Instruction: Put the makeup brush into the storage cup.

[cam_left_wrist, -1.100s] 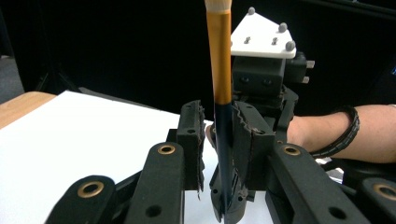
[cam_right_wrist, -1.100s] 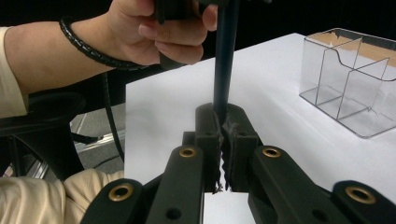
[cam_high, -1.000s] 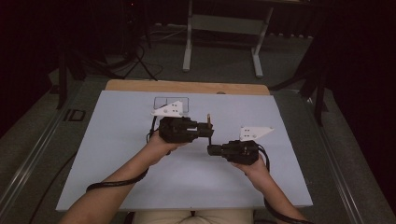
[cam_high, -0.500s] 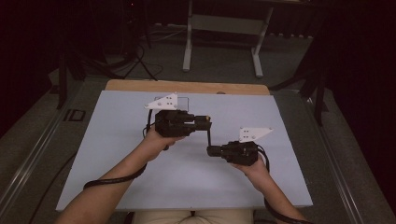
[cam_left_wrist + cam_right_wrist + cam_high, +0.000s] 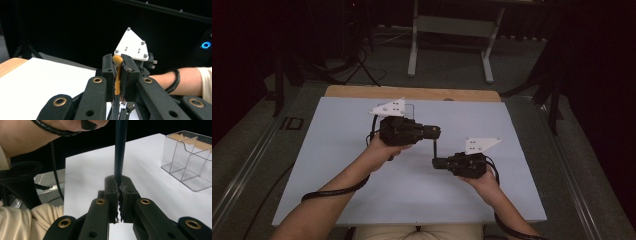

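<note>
A slim dark rod (image 5: 435, 150), like a pen, spans the short gap between my two grippers over the middle of the pale table (image 5: 337, 165). My right gripper (image 5: 435, 162) (image 5: 120, 182) is shut on its lower end, and the rod (image 5: 120, 150) rises straight out of the jaws. My left gripper (image 5: 437, 132) (image 5: 119, 60) has just been closing, and an orange piece (image 5: 117, 75) is now pinched between its pads at the rod's far end. Whether that piece is part of the rod I cannot tell.
A clear plastic box with compartments (image 5: 187, 160) stands on the table toward the far edge, partly behind the left gripper's plate (image 5: 408, 107) in the high view. A wooden strip (image 5: 412, 93) borders the far edge. Cables trail from both grippers.
The left gripper has shifted slightly toward the far edge, and the rod now stretches between both grippers. The right gripper has stayed put.
</note>
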Demonstrator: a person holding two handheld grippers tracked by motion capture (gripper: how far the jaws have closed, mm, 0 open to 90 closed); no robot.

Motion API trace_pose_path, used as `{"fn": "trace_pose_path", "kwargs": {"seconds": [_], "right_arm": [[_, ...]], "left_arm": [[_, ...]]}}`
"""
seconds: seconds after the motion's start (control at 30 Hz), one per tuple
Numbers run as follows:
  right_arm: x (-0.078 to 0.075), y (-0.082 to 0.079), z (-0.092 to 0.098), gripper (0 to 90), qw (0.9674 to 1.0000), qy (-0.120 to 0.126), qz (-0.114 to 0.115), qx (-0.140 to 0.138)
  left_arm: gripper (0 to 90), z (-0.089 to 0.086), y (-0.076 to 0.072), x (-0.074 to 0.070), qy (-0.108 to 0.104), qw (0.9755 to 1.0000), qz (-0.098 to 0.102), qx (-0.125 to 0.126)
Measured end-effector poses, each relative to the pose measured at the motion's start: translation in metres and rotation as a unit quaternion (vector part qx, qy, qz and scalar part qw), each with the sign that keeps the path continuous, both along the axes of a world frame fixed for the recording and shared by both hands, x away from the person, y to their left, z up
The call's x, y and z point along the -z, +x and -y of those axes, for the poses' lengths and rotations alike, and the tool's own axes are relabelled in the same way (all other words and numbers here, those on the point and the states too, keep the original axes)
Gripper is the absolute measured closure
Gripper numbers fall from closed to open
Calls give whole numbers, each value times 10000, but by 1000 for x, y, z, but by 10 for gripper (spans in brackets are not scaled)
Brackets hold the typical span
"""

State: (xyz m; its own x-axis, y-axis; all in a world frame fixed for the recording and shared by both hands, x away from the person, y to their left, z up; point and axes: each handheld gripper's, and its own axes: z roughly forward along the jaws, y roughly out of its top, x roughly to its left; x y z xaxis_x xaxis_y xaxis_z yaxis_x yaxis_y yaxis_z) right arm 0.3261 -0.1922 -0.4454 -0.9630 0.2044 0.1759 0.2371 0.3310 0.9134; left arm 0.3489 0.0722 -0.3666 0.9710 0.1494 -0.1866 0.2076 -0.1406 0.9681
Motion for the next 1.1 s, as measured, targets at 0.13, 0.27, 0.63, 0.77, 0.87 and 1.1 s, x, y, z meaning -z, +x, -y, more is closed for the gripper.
{"fn": "trace_pose_path", "kwargs": {"seconds": [0.13,0.27,0.63,0.77,0.87,1.1], "right_arm": [[2,0,0,850,10000,47,13,25],[3,3,3,749,9997,225,-34,109],[-4,4,14,494,9976,489,82,478],[-5,5,16,384,9973,491,127,533],[-4,6,16,303,9970,530,107,562],[-4,7,16,187,9976,503,74,463]], "left_arm": [[850,0,-1,-3,98,9999,42,-62],[852,0,0,-4,181,9997,28,-131],[852,-6,1,-2,495,9976,12,-480],[852,-13,3,-2,559,9967,16,-596],[852,-22,4,-4,557,9957,-16,-742],[851,-37,8,-10,637,9926,3,-1037]]}}
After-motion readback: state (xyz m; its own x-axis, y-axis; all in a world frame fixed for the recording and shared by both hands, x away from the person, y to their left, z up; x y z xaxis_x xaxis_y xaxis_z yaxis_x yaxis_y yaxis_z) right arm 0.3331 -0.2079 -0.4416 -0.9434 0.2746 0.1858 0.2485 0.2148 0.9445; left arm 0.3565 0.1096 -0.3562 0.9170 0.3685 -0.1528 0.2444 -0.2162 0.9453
